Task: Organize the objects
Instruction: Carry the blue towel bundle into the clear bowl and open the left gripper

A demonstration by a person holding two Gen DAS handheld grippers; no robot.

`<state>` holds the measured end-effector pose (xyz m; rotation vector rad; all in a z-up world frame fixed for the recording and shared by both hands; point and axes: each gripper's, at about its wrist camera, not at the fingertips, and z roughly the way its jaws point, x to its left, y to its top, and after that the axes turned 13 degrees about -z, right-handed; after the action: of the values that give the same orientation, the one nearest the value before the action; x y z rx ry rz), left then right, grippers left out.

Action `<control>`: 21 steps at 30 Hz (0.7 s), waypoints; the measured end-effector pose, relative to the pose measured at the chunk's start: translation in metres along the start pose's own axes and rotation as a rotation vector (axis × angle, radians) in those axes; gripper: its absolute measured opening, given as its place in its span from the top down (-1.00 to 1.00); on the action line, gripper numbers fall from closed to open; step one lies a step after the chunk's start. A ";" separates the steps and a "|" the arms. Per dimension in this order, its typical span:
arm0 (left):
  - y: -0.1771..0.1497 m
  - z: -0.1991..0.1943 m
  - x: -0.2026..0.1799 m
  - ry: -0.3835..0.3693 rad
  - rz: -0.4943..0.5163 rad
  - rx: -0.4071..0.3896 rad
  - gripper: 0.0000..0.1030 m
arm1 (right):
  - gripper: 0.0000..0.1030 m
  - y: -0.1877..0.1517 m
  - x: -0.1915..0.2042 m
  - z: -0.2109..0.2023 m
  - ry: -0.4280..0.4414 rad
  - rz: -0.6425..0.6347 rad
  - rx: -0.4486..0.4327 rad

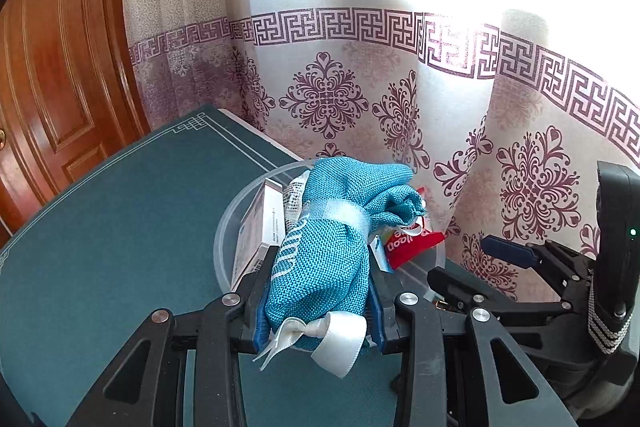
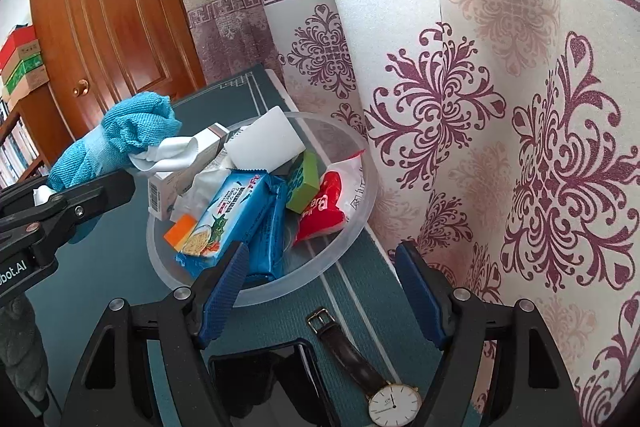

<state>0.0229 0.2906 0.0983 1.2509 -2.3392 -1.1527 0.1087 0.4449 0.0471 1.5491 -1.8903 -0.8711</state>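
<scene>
Holding a teal woven fabric pouch tied with white ribbon point(image 1: 320, 259), the left gripper point(image 1: 316, 311) pinches it between its jaws above the near rim of the clear round plastic bowl point(image 2: 360, 223) on the green worktop point(image 1: 120, 227). The right gripper point(image 2: 324, 303) waits with jaws spread over a brown-strapped wristwatch point(image 2: 384, 391). To finish well, carry the pouch over the bowl's middle — past the white carton point(image 2: 180, 179) — then release low so nothing spills

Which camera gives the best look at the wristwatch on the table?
The right wrist view: the wristwatch lies on the green table between the open right gripper fingers, dial and strap visible. The left wrist view doesn't show it.
</scene>
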 end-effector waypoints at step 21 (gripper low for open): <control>0.000 0.056 -0.003 -0.009 -0.034 0.083 0.09 | -0.49 -0.004 0.001 0.009 0.016 0.002 0.020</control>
<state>-0.0058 0.3224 0.0620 1.3212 -2.4035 -1.0841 0.1043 0.4445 0.0385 1.5608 -1.8947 -0.8393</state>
